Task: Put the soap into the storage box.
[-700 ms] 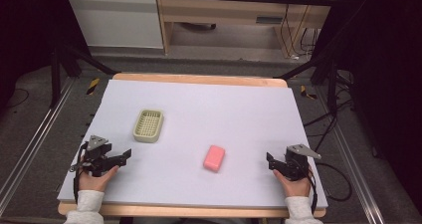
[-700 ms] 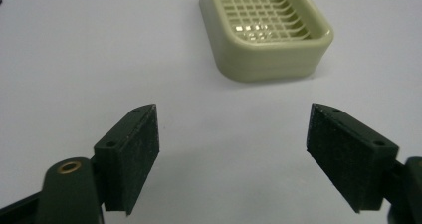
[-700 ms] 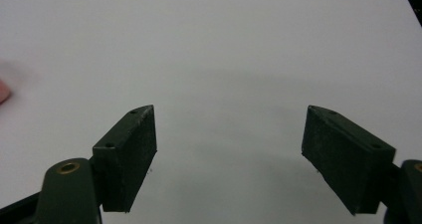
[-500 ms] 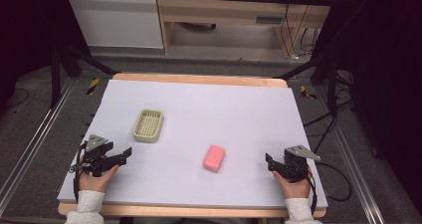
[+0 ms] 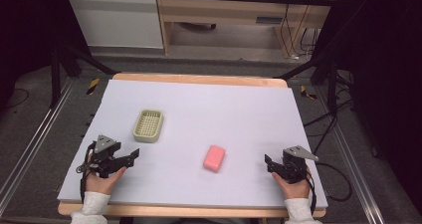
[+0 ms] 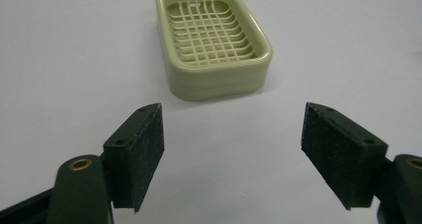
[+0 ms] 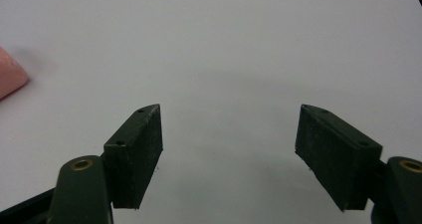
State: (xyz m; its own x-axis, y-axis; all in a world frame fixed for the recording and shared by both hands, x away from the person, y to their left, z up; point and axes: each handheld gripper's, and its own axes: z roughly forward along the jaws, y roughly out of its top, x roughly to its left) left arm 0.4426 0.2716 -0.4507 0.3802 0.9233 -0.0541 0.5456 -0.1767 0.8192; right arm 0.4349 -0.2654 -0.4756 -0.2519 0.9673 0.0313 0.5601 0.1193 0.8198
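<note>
A pale green soap dish (image 5: 149, 125) with a slotted grid floor sits on the left half of the white table top (image 5: 239, 109). A pink bar of soap (image 5: 214, 158) lies near the middle front. My left gripper (image 5: 133, 156) rests near the front left, open and holding nothing, pointing toward the dish. In the left gripper view the dish (image 6: 214, 40) stands just beyond the open gripper (image 6: 231, 154). My right gripper (image 5: 269, 163) rests at the front right, open and holding nothing. In the right gripper view the soap (image 7: 10, 77) shows at the left edge, apart from the gripper (image 7: 229, 154).
The white board lies on a wooden table whose edge (image 5: 199, 78) shows at the back. Metal rails (image 5: 30, 149) run along both sides on the floor. Cabinets and cables stand behind the table.
</note>
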